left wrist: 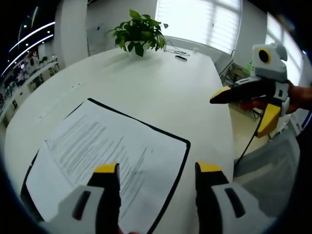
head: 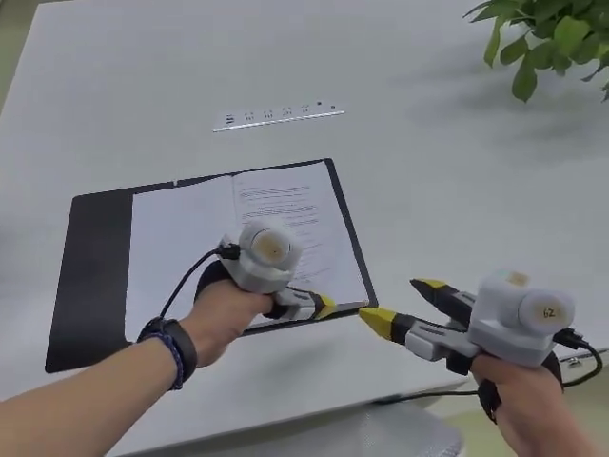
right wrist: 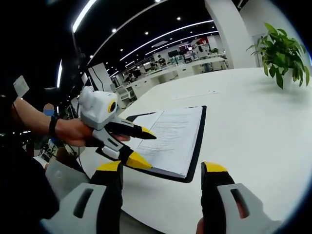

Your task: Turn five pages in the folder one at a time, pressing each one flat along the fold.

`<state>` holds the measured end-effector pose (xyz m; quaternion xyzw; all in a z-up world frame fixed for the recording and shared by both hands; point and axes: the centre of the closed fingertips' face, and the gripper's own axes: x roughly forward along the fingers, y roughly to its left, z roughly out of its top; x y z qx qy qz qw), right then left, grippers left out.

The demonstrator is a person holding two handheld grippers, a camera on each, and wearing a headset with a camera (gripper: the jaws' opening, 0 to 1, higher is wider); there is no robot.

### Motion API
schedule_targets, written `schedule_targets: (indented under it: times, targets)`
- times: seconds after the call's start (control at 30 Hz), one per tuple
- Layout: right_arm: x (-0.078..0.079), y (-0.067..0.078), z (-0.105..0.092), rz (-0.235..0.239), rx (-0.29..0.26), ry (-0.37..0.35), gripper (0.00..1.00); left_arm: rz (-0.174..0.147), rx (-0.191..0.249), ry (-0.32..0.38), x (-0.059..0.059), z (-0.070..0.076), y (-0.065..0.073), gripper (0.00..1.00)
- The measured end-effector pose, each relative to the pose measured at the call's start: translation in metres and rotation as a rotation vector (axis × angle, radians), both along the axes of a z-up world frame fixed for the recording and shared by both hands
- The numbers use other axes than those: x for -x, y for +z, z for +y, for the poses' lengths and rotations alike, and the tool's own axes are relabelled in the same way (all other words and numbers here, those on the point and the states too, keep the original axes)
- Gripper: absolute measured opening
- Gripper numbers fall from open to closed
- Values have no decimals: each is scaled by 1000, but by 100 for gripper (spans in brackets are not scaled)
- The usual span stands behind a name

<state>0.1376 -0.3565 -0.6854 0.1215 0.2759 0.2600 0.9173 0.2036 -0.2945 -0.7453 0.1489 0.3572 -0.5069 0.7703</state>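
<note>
Up close, L tool (left wrist: 157, 168) jaws apart over folder (left wrist: 97, 139).

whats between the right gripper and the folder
Bare white table, seen in the head view: an empty gap separates the right gripper from the folder's near right corner, where the left gripper sits.

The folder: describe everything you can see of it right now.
The folder is a thin black cover lying open and flat on the white table. White sheets sit inside: the right page carries printed text, the left page looks blank, with bare black cover beyond it. The left gripper, jaws open, is at its near right corner; I cannot tell whether it touches.
</note>
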Motion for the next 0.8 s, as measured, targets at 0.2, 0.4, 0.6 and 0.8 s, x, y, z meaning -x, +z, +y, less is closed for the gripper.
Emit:
schedule_targets:
  times: [0.2, 0.4, 0.6, 0.8]
  targets:
    - [1, -4, -1, 15, -9, -1, 63, 14, 16, 38, -5, -15, -9, 62]
    - [2, -8, -3, 30, -2, 4, 62, -19, -27, 79, -13, -22, -26, 66]
    - [1, -7, -6, 33, 2, 3, 62, -36, -52, 106, -16, -22, -37, 63]
    - [2, -9, -6, 42, -3, 2, 61, -86, -49, 75, -15, -18, -37, 61]
